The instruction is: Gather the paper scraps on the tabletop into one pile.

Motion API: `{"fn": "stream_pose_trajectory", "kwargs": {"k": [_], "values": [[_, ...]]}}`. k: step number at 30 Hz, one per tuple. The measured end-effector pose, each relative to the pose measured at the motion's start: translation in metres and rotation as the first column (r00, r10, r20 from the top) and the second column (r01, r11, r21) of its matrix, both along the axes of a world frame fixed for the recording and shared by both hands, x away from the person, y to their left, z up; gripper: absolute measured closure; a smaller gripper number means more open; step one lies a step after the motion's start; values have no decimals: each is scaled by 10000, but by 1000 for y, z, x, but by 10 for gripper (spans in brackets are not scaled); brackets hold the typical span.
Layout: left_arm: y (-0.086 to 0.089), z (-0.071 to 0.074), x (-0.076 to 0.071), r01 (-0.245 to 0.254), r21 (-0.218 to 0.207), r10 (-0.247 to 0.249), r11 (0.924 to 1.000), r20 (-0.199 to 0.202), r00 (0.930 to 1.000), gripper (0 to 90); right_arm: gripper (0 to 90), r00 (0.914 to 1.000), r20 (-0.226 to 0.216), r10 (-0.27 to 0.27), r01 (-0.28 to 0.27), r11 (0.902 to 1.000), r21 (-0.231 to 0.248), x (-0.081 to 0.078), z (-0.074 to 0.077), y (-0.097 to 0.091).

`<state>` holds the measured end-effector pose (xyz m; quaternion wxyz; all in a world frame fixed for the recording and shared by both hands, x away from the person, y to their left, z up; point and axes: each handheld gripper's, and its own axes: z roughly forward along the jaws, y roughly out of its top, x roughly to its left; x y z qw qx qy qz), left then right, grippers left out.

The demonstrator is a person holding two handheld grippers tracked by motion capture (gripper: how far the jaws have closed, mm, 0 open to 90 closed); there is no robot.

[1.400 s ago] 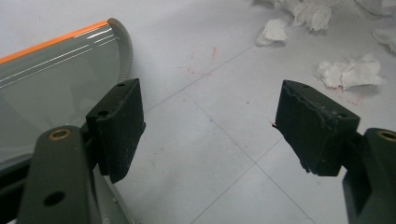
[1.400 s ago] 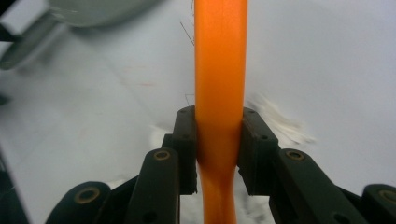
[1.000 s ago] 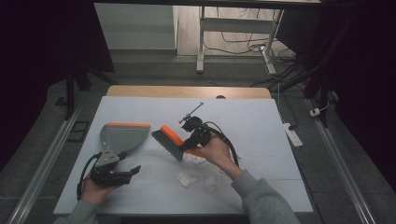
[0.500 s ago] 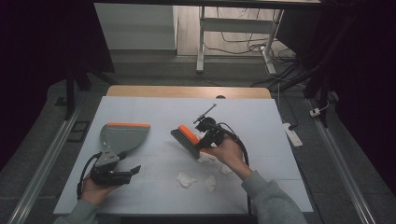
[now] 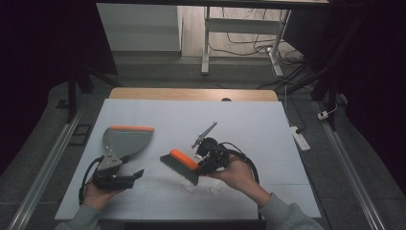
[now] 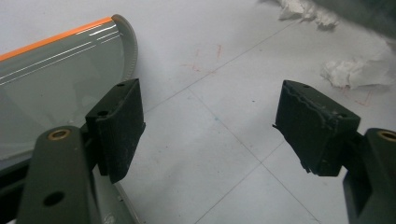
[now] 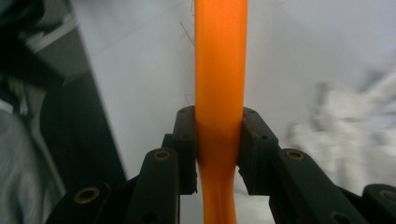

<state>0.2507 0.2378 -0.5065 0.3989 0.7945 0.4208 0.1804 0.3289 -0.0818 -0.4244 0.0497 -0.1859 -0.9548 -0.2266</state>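
High view: right gripper (image 5: 203, 165) clamps the brush (image 5: 181, 166) by its orange handle, bristles just above the paper scraps (image 5: 207, 187) on the table (image 5: 268, 124). Left gripper (image 5: 125, 178) w/ jaws wide open, nothing between, beside the dustpan (image 5: 125, 140). Risk: pan isn't held, so a sweep prob shoves it away & scraps scatter

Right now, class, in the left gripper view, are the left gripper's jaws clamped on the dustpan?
No: the left gripper stands open over bare table, with the dustpan beside one jaw.

Grey sleeves (image 5: 282, 215); black fingers (image 6: 119, 126) on brass-riveted arms, black cables.
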Motion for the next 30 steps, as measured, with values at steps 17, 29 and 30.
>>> {"fn": "stream_pose_trajectory", "kwargs": {"k": [17, 29, 30], "values": [[0, -1, 0, 22, 42, -21, 10000, -32, 10000, 247, 706, 9967, 811, 13, 149, 9799, -1990, 14, -23, 1], [-1, -1, 0, 50, 69, -50, 10000, -31, 10000, 247, 706, 9806, 1591, -1148, 1216, 9920, -340, 22, 25, -48], [-1, -1, 0, 49, 74, -49, 10000, -18, 10000, 247, 706, 9812, 1563, -1136, 1191, 9925, -266, 20, 29, -53]]}}
